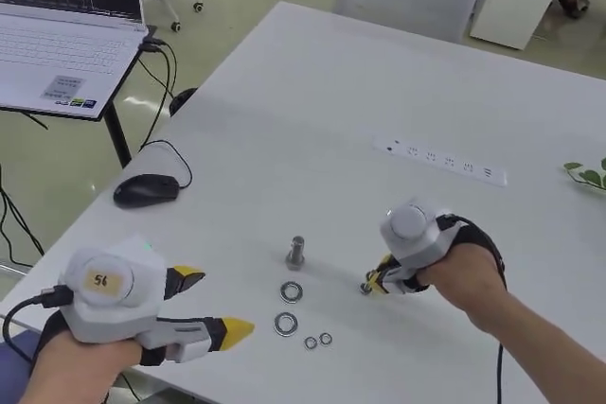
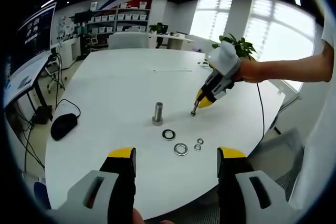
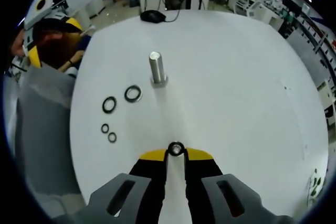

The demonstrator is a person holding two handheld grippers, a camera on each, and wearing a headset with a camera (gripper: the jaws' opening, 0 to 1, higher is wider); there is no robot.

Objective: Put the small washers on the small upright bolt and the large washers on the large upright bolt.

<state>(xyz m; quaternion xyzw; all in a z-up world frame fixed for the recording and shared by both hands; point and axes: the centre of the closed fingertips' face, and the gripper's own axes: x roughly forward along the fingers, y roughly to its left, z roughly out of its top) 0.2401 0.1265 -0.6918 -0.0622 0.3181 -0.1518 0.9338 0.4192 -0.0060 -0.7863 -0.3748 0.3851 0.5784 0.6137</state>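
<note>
Nearest the camera, at the front edge of the white worktop [image 1: 284,120], the left gripper [image 1: 213,302] hovers with its yellow-tipped jaws spread wide, grasping nothing. Just past it lie the loose parts: two small washers [image 1: 311,342] side by side near the edge, and two large washers [image 1: 285,324] in a short line behind them. All four are flat on the surface, none yet threaded.

The large bolt [image 1: 295,253] stands upright on its head at 12 o'clock from the washers. At 4 o'clock from that bolt, the right gripper [image 1: 377,283] has its jaws clenched on the small bolt [image 3: 176,149], whose lower end sits at or just above the worktop (contact cannot be confirmed) and appears slightly tilted.

That tilt is the likely trouble. Let go off vertical, the small bolt could topple and roll toward the washers — or off the edge. The thin washers also look hard to pinch and could skid away from the jaws.

Farther back, a mouse [image 1: 145,190] sits at 10 o'clock and a power strip [image 1: 440,160] at 2 o'clock.
</note>
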